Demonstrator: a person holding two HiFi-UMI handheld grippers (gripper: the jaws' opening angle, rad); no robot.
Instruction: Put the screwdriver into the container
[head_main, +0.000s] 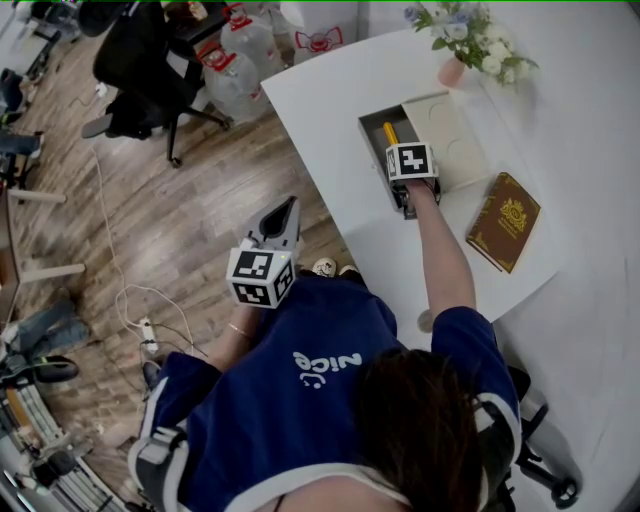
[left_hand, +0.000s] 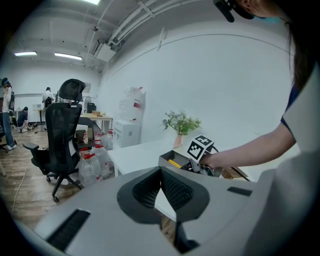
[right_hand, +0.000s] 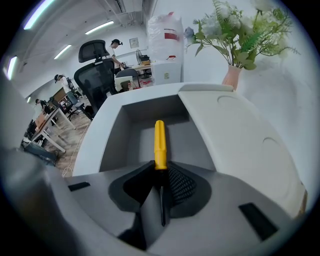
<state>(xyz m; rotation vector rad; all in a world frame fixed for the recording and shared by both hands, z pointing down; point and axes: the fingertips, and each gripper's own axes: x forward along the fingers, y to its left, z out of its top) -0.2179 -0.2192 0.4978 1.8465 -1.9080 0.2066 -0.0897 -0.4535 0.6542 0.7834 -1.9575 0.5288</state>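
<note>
Right gripper view, right tongs (right_hand: 161, 166) clamped on screwdriver (right_hand: 159, 142), yellow handle jutting ahead above container (right_hand: 112, 145), left tongs (left_hand: 161, 170) closed, empty

Screwdriver (right_hand: 159, 142): yellow handle, dark shaft, tilted handle-first into container (right_hand: 116, 137). Container: grey rect. box, open; lid (right_hand: 235, 135) offset sideways.

Wood-plank floor (head_main: 200, 235), white wall (left_hand: 215, 85), ceiling strip lights (left_hand: 67, 56) (lit), black office chair (head_main: 140, 60).

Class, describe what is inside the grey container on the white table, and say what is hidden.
Only the screwdriver, gripped by the right gripper, its yellow handle over the bare floor of the container. The lid hides the right part.
</note>
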